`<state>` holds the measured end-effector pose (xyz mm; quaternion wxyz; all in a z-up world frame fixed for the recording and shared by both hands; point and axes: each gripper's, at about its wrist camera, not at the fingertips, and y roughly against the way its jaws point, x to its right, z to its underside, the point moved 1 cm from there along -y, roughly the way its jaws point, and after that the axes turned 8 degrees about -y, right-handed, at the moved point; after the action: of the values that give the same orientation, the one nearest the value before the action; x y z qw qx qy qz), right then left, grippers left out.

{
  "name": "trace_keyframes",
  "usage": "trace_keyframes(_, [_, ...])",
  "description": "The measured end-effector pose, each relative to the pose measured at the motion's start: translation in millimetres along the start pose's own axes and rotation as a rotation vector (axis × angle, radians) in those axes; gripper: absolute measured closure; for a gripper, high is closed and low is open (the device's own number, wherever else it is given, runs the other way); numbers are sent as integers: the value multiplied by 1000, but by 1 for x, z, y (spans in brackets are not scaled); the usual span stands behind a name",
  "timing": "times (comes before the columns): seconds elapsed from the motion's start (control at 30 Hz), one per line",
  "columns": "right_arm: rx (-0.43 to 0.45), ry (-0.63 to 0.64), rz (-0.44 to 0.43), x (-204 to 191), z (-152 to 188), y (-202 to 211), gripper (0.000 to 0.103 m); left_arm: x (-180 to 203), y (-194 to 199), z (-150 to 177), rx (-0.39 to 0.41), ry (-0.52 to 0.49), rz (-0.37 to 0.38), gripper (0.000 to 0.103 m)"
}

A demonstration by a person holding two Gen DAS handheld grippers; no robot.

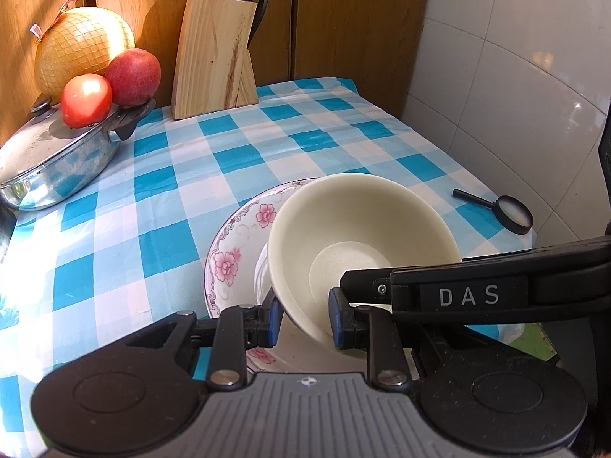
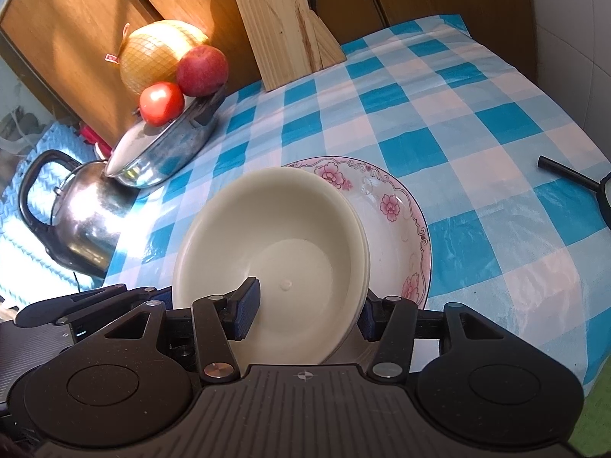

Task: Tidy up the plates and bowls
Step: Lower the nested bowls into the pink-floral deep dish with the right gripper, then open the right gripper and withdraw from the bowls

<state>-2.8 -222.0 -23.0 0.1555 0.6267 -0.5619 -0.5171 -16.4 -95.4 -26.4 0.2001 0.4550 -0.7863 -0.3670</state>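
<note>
White letters "DAS" stand on a black plate on the side of the right gripper (image 1: 345,290), reaching in over the cream bowl (image 1: 362,244). The red tag on the netted pomelo (image 1: 82,47) is unreadable.

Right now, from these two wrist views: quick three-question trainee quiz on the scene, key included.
1. True or false: the cream round bowl lies flat on the blue-and-white checked cloth.
2. What rests on the steel pot lid? A yellow banana; B red tomato; C green cup.
3. Fill in: the left fingers clamp the bowl's ____.
Key: 1 false, it is tilted over the pink-flowered plate; 2 B; 3 rim.
</note>
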Motion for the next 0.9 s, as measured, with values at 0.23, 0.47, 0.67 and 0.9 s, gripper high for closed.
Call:
trace_keyframes(0.23, [9,-6,-4,0,-3,-3,38,-7,-8,-1,-11,27,4,84])
trace_keyframes(0.47, [26,-13,0,1,-6,-3,35,-8,-9,-1,-13,22,-10,83])
trace_keyframes(0.67, [35,-27,-6,3,-6,0,32,-10,-9,-2,-14,27,-21,80])
trace_keyframes(0.9, [69,-47,-9,3,-10,6,27,-24,-13,0,0,80,22,76])
